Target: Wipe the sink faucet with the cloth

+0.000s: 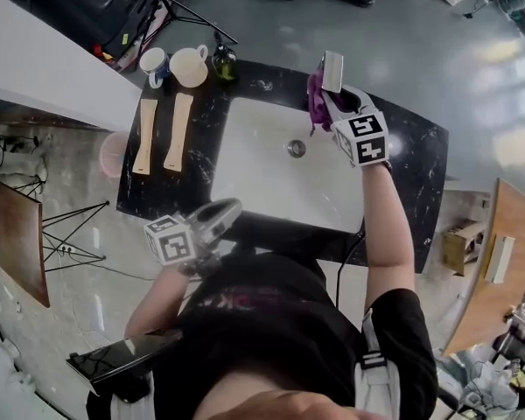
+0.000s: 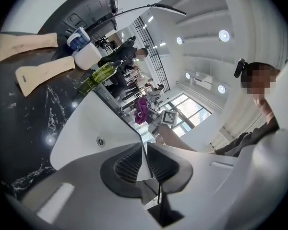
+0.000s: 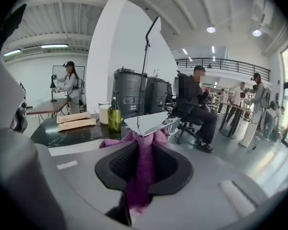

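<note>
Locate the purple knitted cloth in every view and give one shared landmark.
Head view: purple knitted cloth upper centre, beside the flat metal faucet.
Left gripper view: cloth at centre, beyond the white sink.
Right gripper view: cloth at centre, pinched in the right gripper.
Landmark: green glass bottle.

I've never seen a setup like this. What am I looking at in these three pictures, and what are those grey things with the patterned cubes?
There is no robot: a person holds a two-jaw gripper in each hand, and the patterned cubes are part of them. The head view looks down from the person's head; the other two cameras ride on the grippers and look along their jaws. Below is a white rectangular sink in a black marbled counter, with a flat metal faucet. On the counter are two pale wooden boards, a blue-and-white cup, a white mug and a green glass bottle. The right gripper is shut on a purple cloth beside the faucet. The left gripper is shut and empty.
</note>
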A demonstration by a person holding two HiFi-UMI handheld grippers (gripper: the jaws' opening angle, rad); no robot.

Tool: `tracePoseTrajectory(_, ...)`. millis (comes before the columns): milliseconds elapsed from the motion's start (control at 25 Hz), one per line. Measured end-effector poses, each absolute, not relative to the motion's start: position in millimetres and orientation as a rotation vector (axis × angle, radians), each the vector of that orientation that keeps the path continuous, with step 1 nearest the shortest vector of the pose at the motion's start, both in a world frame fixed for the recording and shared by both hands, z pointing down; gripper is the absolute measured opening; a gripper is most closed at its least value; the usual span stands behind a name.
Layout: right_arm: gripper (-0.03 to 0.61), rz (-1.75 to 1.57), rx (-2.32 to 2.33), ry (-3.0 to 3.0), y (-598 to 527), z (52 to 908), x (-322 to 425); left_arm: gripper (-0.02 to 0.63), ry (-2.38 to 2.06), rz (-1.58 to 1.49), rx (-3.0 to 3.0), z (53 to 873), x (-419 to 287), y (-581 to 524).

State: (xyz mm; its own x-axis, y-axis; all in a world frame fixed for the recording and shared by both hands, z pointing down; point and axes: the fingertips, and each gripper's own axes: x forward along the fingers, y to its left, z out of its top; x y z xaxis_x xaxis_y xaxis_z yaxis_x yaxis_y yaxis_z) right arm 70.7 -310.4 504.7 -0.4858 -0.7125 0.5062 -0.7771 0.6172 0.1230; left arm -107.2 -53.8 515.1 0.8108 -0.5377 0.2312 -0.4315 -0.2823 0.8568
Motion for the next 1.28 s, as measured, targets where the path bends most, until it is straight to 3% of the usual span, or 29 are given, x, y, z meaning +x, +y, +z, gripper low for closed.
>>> tracePoseTrajectory(360, 0.080, 0.283, 1.014, -2.402, -234.5, 501.8, 55.7, 0.031, -0.681, -0.118, 1.942, 511.4, -104.5, -54.0)
tracePoseTrajectory(640, 0.080, 1.397, 1.632, -2.602, -317.3, 500.1, 147.5, 0.031, -0.722, -0.104, 1.916, 516.9, -101.1, -52.4)
tracePoseTrajectory(800, 0.080, 1.767, 1.536, -2.583, -365.9, 525.6, 135.0, 0.031, -0.763, -0.101, 1.882, 522.7, -94.6, -49.5)
tracePoseTrajectory(1280, 0.078, 1.798, 1.574, -2.153, -376.0, 618.7, 129.2, 0.031, -0.819, -0.136, 1.854, 528.2, -91.8, -52.5)
